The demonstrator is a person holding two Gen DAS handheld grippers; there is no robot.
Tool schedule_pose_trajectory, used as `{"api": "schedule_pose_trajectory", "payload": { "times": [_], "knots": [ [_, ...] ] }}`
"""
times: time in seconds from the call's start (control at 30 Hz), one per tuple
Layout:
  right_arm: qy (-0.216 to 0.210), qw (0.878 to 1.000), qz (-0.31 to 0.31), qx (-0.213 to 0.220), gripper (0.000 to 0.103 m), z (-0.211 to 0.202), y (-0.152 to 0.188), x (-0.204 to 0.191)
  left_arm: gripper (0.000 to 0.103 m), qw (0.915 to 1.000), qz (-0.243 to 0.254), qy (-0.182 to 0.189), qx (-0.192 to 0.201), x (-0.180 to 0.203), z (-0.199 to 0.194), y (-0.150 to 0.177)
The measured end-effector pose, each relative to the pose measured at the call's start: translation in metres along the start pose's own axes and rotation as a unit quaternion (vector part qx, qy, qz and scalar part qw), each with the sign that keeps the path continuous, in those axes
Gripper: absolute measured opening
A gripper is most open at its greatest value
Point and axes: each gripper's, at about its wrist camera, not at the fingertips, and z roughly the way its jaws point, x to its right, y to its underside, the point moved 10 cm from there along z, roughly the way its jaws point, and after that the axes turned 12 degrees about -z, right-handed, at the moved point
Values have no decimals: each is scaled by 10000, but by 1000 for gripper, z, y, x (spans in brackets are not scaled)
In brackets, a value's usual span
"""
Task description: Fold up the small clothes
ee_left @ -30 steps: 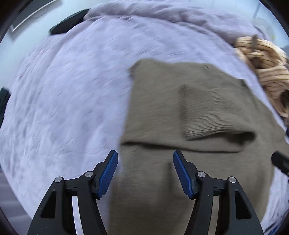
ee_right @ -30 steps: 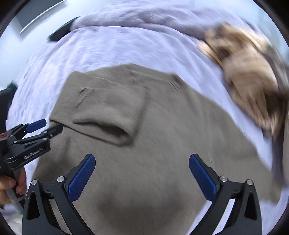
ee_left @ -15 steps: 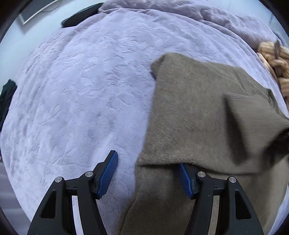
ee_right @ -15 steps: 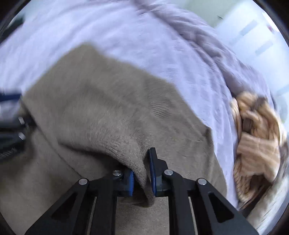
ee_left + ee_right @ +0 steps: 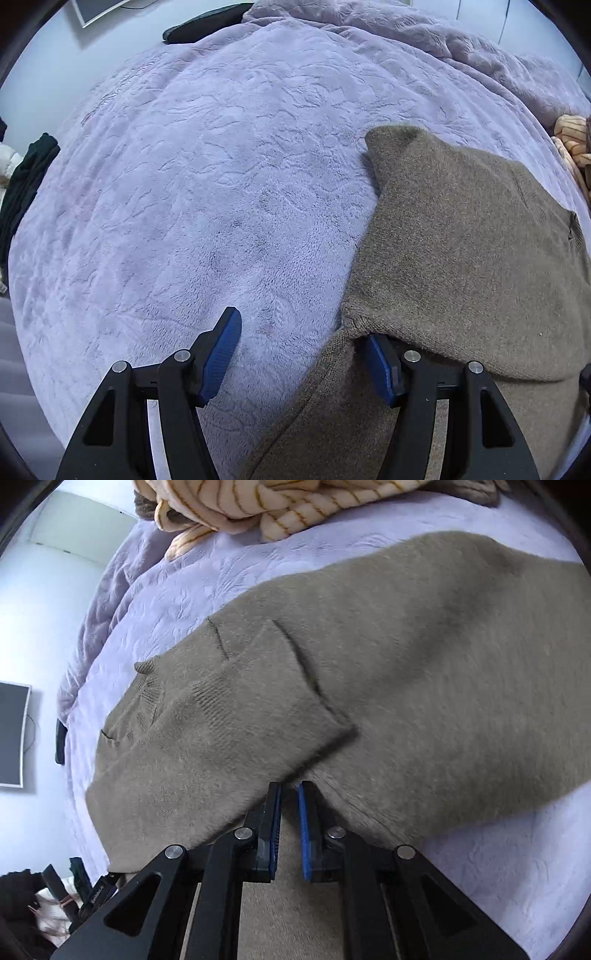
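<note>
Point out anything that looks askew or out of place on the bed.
The olive-brown knit sweater is mid-fold: one flap lies doubled over at a slant, its edge skewed across the body. Behind it, a cream striped garment sits crumpled in a heap on the lilac plush blanket. Nothing looks damaged or spilled.

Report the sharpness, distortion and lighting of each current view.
Left wrist: sharp; fisheye bulges the lilac blanket; soft even light, no glare. Right wrist: slightly motion-smeared on the brown sweater; tilted view; pale wall washed out.
</note>
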Motion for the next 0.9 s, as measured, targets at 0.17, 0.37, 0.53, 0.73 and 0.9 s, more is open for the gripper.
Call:
{"api": "schedule_pose_trajectory", "payload": {
  "times": [0.17, 0.37, 0.53, 0.73, 0.9],
  "knots": [
    [0, 9997, -225, -128, 18, -5, -1, -4, 65, 9995, -270, 42, -167, -5, -3, 10],
    [-230, 9989, -244, -331, 53, 1, -2, -20, 68, 9989, -468, 65, 10, -13, -12, 12],
    [-99, 9948, -906, -458, 53, -15, 4, -57, 68, 9980, -588, 188, -97, -19, -10, 24],
    [-845, 9474, -2948, -914, 53, 8, -20, -208, 68, 9979, -575, 309, -35, -18, -10, 27],
    [-1168, 8796, -4331, -1583, 53, 68, -18, -333, 68, 9980, -462, 425, 15, -25, -12, 29]
  ]
}}
